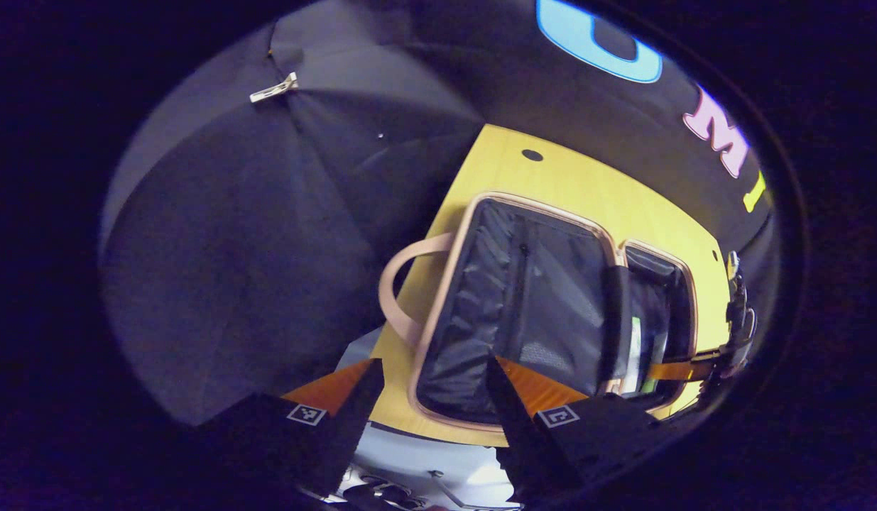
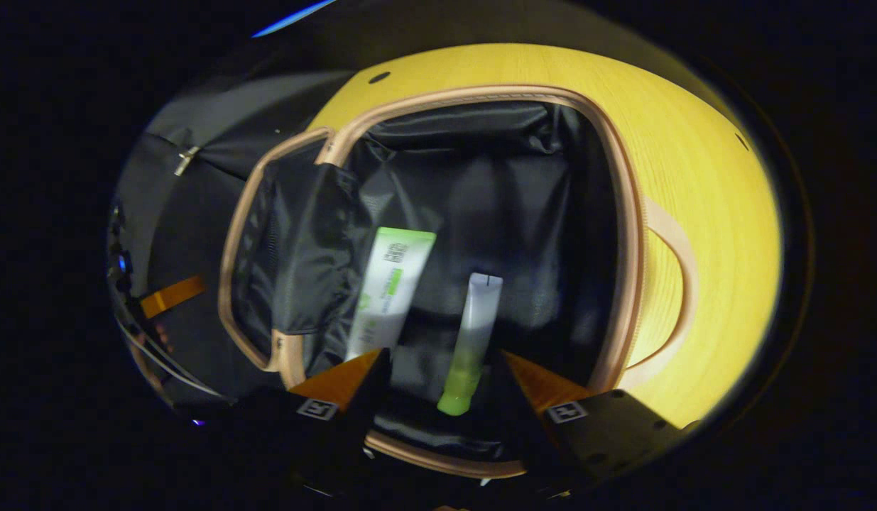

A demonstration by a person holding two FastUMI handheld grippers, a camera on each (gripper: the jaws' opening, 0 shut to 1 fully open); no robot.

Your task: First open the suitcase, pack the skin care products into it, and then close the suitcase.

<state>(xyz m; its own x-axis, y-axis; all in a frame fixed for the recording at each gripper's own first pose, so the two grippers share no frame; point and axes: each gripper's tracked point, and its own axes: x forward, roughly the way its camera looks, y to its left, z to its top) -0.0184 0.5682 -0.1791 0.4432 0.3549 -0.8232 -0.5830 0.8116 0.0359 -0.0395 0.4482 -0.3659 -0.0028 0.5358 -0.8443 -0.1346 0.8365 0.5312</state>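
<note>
Hovering spread over the open suitcase, both tongs hold nothing.

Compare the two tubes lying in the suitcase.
The wider tube is white with green print; the slim tube is translucent, fading to a lime-green cap. The wider tube lies slanted, the slim tube nearly straight. Both lie flat on the black lining of the open suitcase, apart from each other.

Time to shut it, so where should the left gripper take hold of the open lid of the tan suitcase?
Grip the tan-trimmed rim on the handle side of the suitcase lid, from outside. The lid lies flat, lining up, hinged to the other half, so that far edge swings over easiest. The left gripper is open nearby.
</note>
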